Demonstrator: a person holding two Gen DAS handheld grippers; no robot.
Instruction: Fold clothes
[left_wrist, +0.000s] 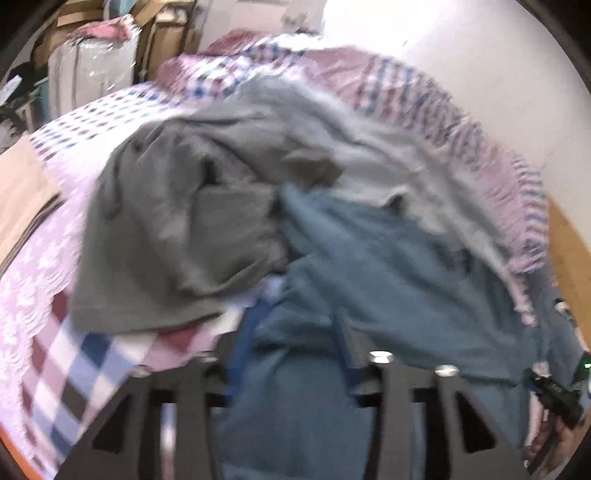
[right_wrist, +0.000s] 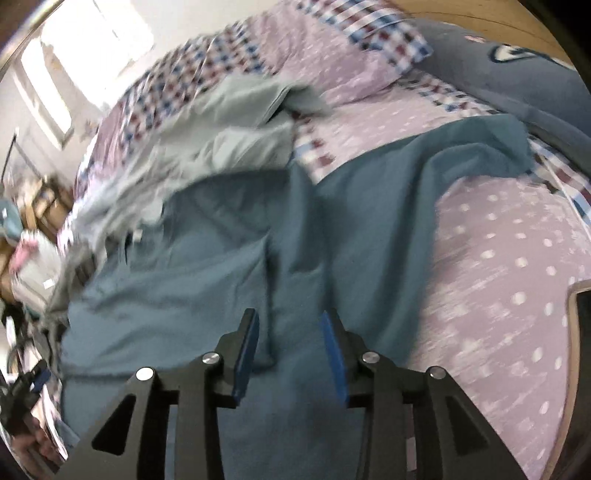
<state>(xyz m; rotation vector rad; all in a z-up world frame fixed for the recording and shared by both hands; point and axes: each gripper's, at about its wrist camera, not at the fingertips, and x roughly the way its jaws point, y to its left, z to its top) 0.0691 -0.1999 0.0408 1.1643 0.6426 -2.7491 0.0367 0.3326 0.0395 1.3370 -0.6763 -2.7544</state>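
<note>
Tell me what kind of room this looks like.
Most likely a bedroom in a home. Loose clothes, a teal garment and a grey one, lie on a bed with checked and dotted lilac bedding, a matching pillow near a wooden headboard.

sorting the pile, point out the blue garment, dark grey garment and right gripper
blue garment (right_wrist: 207, 266): right wrist view, its flat middle.
dark grey garment (left_wrist: 173, 236): left wrist view, its front panel.
right gripper (right_wrist: 290, 347): right wrist view, between its fingertips.

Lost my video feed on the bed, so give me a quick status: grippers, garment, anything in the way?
Right gripper open over the teal garment. Left gripper buried in teal cloth, state unclear. Grey garments piled beside it.
</note>
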